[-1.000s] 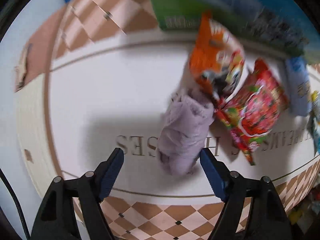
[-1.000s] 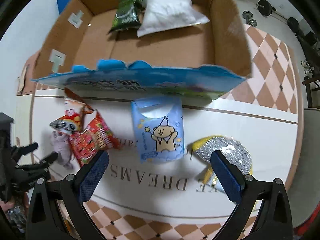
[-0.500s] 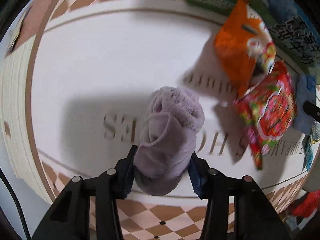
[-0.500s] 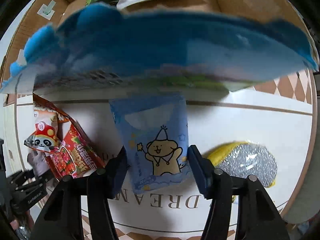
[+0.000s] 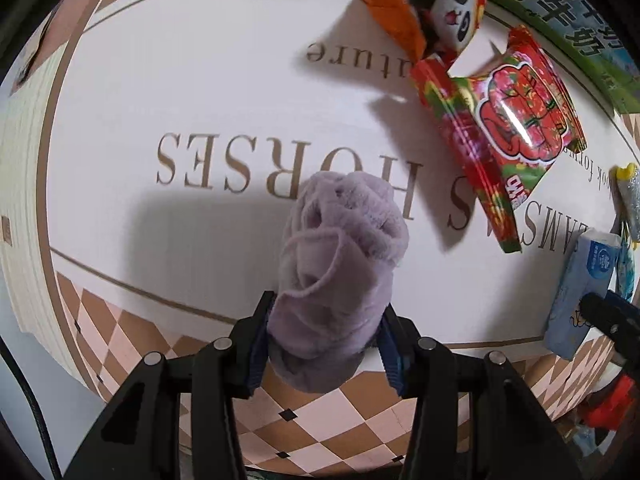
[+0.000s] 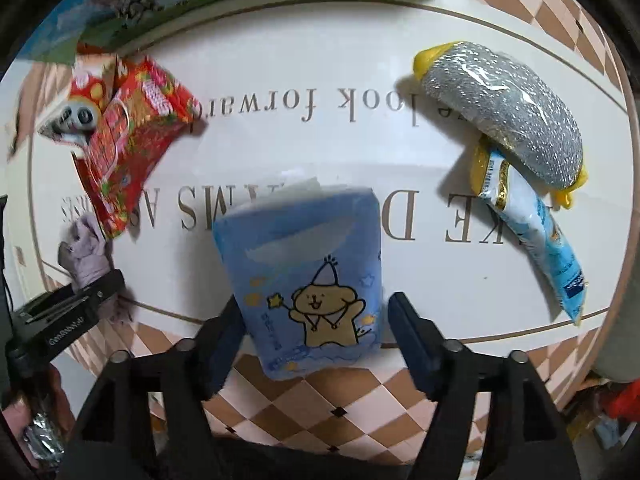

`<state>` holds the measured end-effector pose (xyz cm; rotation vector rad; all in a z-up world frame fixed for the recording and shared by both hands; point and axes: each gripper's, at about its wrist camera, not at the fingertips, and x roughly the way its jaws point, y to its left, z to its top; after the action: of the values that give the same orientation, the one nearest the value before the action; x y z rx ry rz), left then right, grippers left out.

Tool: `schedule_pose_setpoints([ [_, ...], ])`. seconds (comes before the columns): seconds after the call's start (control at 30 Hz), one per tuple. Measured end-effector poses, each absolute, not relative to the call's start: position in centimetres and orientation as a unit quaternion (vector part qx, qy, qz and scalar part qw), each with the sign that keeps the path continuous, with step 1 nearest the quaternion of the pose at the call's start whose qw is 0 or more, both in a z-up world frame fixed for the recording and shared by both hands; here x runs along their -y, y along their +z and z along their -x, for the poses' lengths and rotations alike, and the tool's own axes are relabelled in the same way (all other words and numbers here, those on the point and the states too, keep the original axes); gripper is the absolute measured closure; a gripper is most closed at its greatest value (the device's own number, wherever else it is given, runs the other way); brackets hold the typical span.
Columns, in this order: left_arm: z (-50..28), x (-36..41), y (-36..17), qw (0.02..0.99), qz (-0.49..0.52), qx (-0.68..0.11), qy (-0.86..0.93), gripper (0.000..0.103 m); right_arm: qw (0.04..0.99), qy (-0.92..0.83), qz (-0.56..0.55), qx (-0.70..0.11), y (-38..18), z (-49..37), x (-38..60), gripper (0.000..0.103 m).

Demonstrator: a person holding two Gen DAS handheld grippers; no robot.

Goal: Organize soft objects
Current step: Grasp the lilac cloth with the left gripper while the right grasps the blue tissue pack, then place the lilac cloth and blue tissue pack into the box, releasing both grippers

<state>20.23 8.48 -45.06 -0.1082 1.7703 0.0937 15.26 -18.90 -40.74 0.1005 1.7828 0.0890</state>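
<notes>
Near the red snack bag (image 5: 516,120), left tongs (image 5: 324,344) clamp the purple sock (image 5: 340,256), right tongs (image 6: 316,336) clamp the blue tissue pack (image 6: 308,276); both look lifted, so next comes carrying them to the box, I guess.

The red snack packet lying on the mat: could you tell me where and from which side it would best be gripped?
Judging by its pose, grip the red snack packet across its narrow width near the middle, coming from above with the fingers on its two long edges. It lies flat and puffed, its far end beside the orange panda packet, so the near sealed end is the freer alternative.
</notes>
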Motion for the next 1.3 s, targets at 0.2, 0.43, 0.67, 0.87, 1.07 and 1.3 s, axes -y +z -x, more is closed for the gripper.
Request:
schedule_pose_setpoints([
  [0.2, -20.4, -8.1, -45.3, 0.633, 0.049, -0.772, 0.039, 0.059, 0.631, 0.036, -0.069, -0.772, -40.9, -14.5, 20.1, 0.023],
  [0.43, -18.5, -4.7, -41.7, 0.644, 0.034, -0.764, 0.032, 0.06, 0.629, 0.027, -0.028, -0.777, -42.1, -16.6, 18.3, 0.048],
  [0.67, -20.2, -1.6, -29.5, 0.708, 0.054, -0.703, -0.036, 0.06, 0.662, 0.067, -0.058, -0.744, -34.4, -17.5, 17.9, 0.057],
  [0.87, -30.0, -0.9, -20.5, 0.759, 0.042, -0.646, -0.068, 0.06, 0.721, 0.097, -0.089, -0.68, -23.8, -23.8, 19.5, 0.057],
  [1.07, -42.4, -2.2, -21.6, 0.752, 0.033, -0.656, -0.058, 0.06, 0.753, 0.065, -0.073, -0.651, -20.9, -34.3, 18.8, 0.057],
  [1.3, -50.3, -2.0, -29.0, 0.7, 0.009, -0.712, -0.052, 0.06, 0.717, 0.027, -0.057, -0.694, -27.1, -42.9, 17.7, 0.057],
])
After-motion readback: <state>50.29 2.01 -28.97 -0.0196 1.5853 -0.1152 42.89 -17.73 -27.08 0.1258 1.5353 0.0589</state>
